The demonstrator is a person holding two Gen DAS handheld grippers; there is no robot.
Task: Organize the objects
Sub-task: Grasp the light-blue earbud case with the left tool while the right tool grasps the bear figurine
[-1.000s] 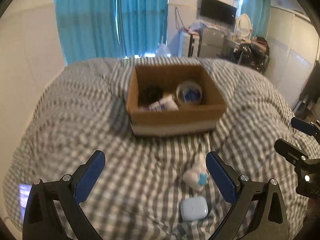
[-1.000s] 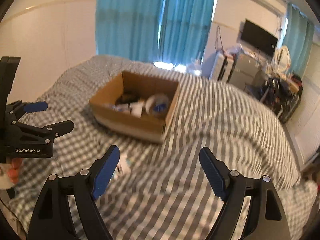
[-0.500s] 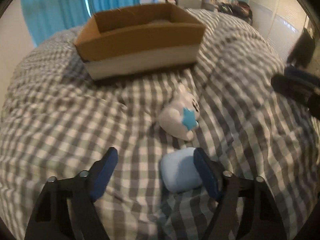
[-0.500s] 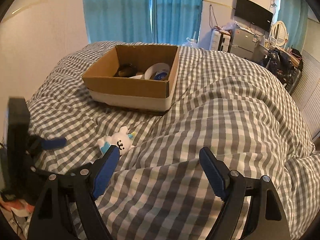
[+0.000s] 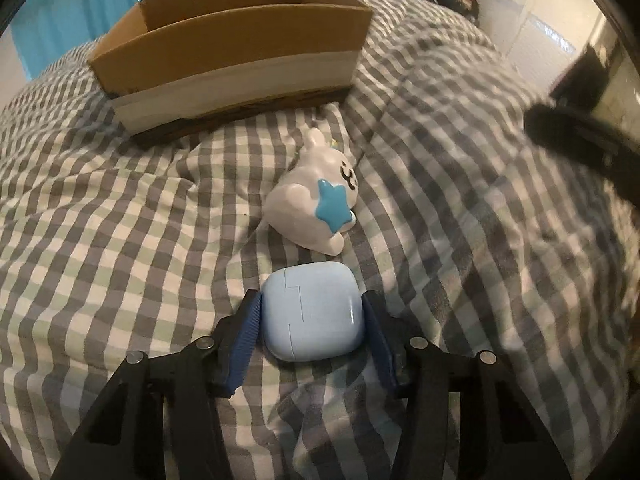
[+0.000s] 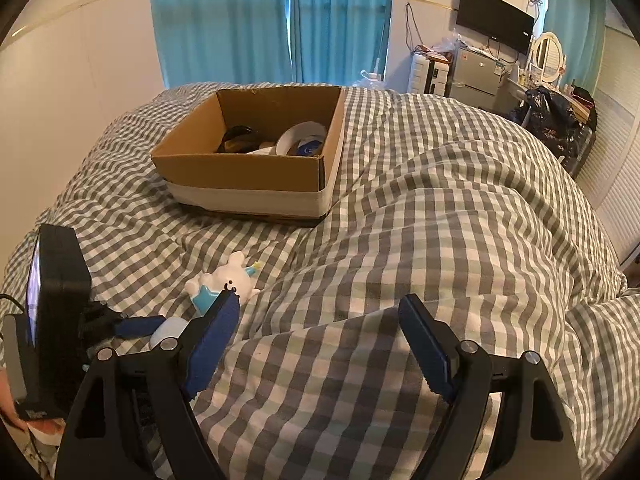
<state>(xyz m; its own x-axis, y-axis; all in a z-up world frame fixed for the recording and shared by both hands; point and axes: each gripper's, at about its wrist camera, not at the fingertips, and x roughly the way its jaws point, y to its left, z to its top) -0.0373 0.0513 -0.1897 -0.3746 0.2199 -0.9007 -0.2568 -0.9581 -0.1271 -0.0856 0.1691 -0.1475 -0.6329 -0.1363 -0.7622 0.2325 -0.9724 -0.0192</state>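
Observation:
A light blue earbud case [image 5: 314, 316] lies on the checked duvet [image 5: 120, 240] between the blue pads of my left gripper [image 5: 311, 298]. The jaws are closing and both pads touch the case's sides. Just beyond it lies a white bunny toy [image 5: 312, 208] with a blue star, on its side. A cardboard box [image 5: 240, 68] stands farther back. In the right wrist view my right gripper [image 6: 319, 302] hangs open over bare duvet, with the toy [image 6: 224, 280] and the left gripper [image 6: 160, 328] to its left. The box [image 6: 248, 176] holds a tape roll [image 6: 302, 140] and dark items.
The duvet bulges in a high fold [image 6: 460, 208] to the right of the box. Blue curtains [image 6: 272, 20] hang behind the bed, and a TV [image 6: 496, 20], a small fridge [image 6: 478, 76] and dark bags [image 6: 560, 128] stand at the back right. A hand [image 6: 12, 412] holds the left gripper.
My left gripper dropped toward the duvet, tilted down and narrowed from wide open around the blue case. The right gripper sank a little and stayed open.

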